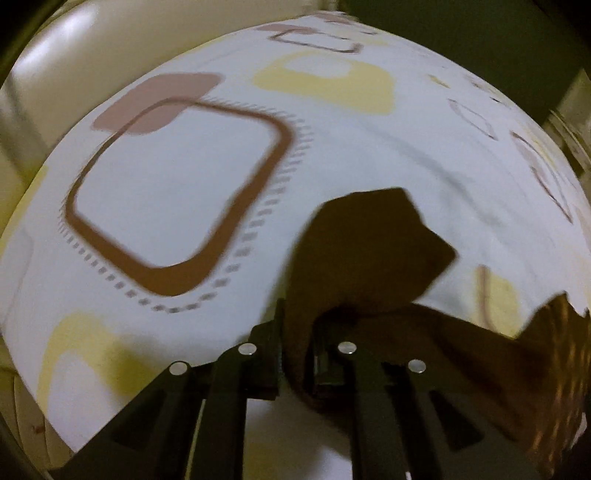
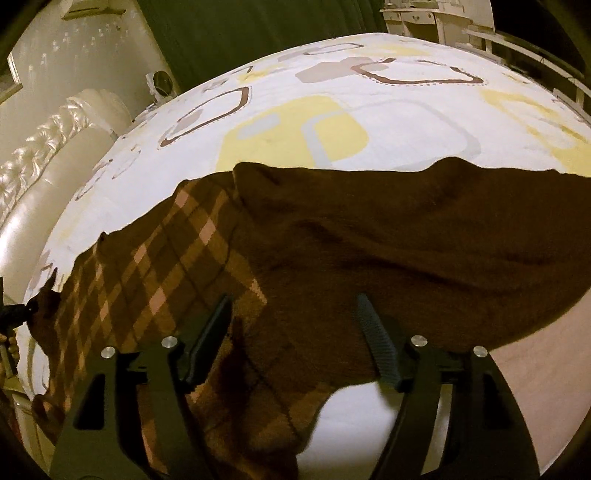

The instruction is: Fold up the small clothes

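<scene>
A brown knitted garment point(image 2: 388, 240) with an orange-checked part point(image 2: 159, 273) lies spread on the bed. My right gripper point(image 2: 295, 332) hovers over its near edge, jaws wide apart, with the cloth under the fingers point(image 2: 376, 339) but not pinched. My left gripper point(image 1: 297, 350) is shut on a corner of the same garment point(image 1: 369, 251). That corner bunches up beyond the fingertips and the rest trails off to the right point(image 1: 498, 369). In the right wrist view the left gripper point(image 2: 14, 312) shows at the far left edge, holding the garment's pointed corner.
The bed sheet point(image 1: 177, 177) is white with brown and yellow rounded squares point(image 2: 369, 122). A cream padded headboard point(image 2: 55, 177) runs along the left. A dark green curtain point(image 2: 240, 33) hangs behind, and wooden floor point(image 2: 546, 354) shows at the right.
</scene>
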Demonstrator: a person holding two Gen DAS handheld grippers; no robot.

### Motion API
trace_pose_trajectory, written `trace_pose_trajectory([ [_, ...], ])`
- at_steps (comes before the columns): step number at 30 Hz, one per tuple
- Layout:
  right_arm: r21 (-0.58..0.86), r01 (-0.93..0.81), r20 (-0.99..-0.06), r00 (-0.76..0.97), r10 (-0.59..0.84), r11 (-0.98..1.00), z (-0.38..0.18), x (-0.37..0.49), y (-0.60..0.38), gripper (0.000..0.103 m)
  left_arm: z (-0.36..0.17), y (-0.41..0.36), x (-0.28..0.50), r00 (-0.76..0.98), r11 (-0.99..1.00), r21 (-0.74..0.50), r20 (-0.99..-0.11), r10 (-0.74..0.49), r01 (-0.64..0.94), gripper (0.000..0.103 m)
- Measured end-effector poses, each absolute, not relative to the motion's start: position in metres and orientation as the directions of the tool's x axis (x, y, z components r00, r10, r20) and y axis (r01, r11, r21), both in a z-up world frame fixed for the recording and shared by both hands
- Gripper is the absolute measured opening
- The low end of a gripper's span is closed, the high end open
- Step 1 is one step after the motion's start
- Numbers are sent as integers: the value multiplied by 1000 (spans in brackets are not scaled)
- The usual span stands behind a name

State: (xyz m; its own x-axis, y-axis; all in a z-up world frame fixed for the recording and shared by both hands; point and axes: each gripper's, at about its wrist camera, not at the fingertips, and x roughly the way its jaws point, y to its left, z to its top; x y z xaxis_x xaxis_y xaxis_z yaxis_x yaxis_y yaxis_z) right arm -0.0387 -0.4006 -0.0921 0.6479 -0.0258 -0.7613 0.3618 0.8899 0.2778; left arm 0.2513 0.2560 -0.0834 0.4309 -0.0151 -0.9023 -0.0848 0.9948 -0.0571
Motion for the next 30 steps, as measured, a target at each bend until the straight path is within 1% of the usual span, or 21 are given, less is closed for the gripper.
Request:
trace_pose_trajectory([
  [2,268,363,-764,645,-33,892,-92,-38,-399,72,-84,274,249,441,990,-71,-898,-10,-123,21],
  [4,261,366,-766,641,-39,893,-92,-37,-398,73,-83,286,246,445,985,-58,-895,21,-162,44],
  [5,261,368,-766,641,-40,892,-93,-36,-397,73,-82,293,244,451,983,-48,-892,39,-179,47],
  [8,258,371,-767,640,-44,892,-92,-35,-397,74,-80,312,236,451,978,-21,-889,77,-209,50],
  [12,253,374,-766,641,-52,892,-93,-34,-395,76,-71,324,227,475,973,-27,-876,87,-228,51],
  [13,252,374,-766,641,-52,893,-93,-34,-395,76,-69,327,226,482,971,-25,-871,96,-237,56],
  [14,250,374,-767,640,-53,893,-93,-34,-395,76,-67,334,225,482,960,-5,-865,136,-280,58],
  [15,247,374,-767,639,-55,894,-93,-34,-395,76,-67,344,225,479,945,-16,-865,151,-326,58],
  [17,247,375,-767,639,-56,893,-93,-34,-395,76,-69,363,226,480,919,-90,-869,116,-384,58],
  [19,253,376,-766,641,-54,891,-93,-34,-395,76,-71,375,221,480,902,-133,-873,90,-410,58],
  [21,252,377,-766,641,-54,891,-93,-34,-395,76,-76,379,219,477,901,-177,-878,37,-395,58],
  [23,247,376,-766,640,-58,893,-93,-33,-395,77,-77,377,217,482,910,-190,-876,12,-369,58],
  [24,242,376,-767,639,-62,894,-93,-33,-394,77,-77,375,216,487,915,-183,-873,16,-359,60],
  [25,240,376,-766,640,-63,895,-93,-33,-394,77,-77,374,216,490,916,-183,-871,18,-358,65],
  [27,246,378,-765,641,-61,893,-91,-33,-395,77,-78,376,216,503,906,-217,-864,-4,-364,70],
  [30,270,389,-759,649,-54,881,-86,-35,-400,77,-82,383,220,510,891,-251,-860,-26,-377,73],
])
